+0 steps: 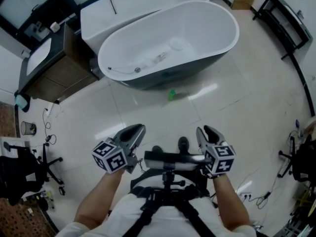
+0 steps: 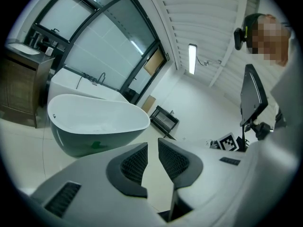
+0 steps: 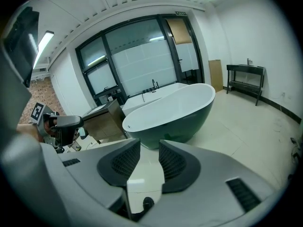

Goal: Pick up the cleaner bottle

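Nearest to me, the person stands on the pale tiled floor (image 1: pixel 237 112) with a gripper in each hand, both held low in front of the body and pointing toward the far end of the room. The left gripper (image 1: pixel 138 131) has its jaws only a little apart, and nothing but floor shows in the narrow gap. The right gripper (image 1: pixel 203 132), just to its right, has its jaws parted somewhat wider and is just as empty. A black office chair (image 1: pixel 17 174) sits off to the near left.

Farther on, well apart from both grippers, the cleaner bottle (image 1: pixel 171 95), small and green, sits on the floor just beside the near wall of the bathtub (image 1: pixel 197 69), about midway along it. The tub is white inside and dark outside, and it lies slantwise across the room. To its left a wooden vanity cabinet (image 1: pixel 59 70) stands by the wall, and at the far right there is a black rack (image 1: pixel 284 21).
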